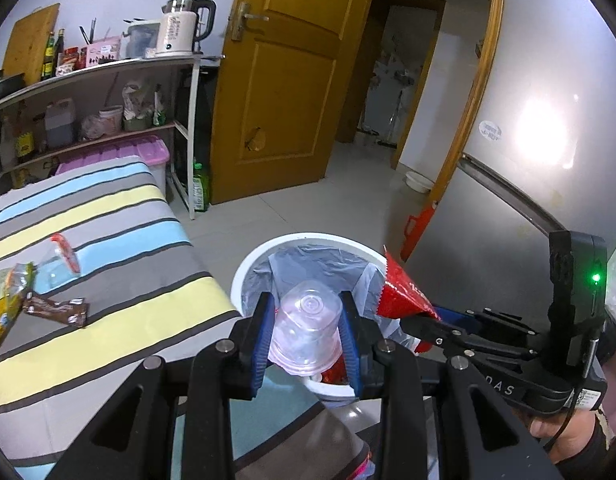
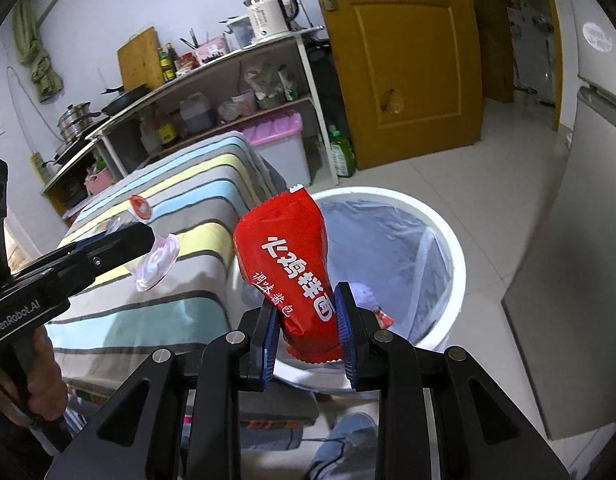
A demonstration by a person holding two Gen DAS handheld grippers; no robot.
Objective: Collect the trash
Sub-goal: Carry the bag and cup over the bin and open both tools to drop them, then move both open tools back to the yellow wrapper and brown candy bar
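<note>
Jaws on clear cup (image 1: 305, 330); Chinese-lettered red packet (image 2: 295, 276) opposite.

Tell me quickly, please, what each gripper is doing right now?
Left gripper: closed on a clear plastic cup, above the white bin.
Right gripper: closed on a red sauce packet, at the bin's rim.

A bed with a cover striped grey, blue and yellow (image 1: 119, 216) fills the left. On its near-left part lie a clear plastic cup with a red lid (image 1: 61, 258), a brown wrapper (image 1: 57, 310) and a yellow-green packet (image 1: 5, 304).
</note>
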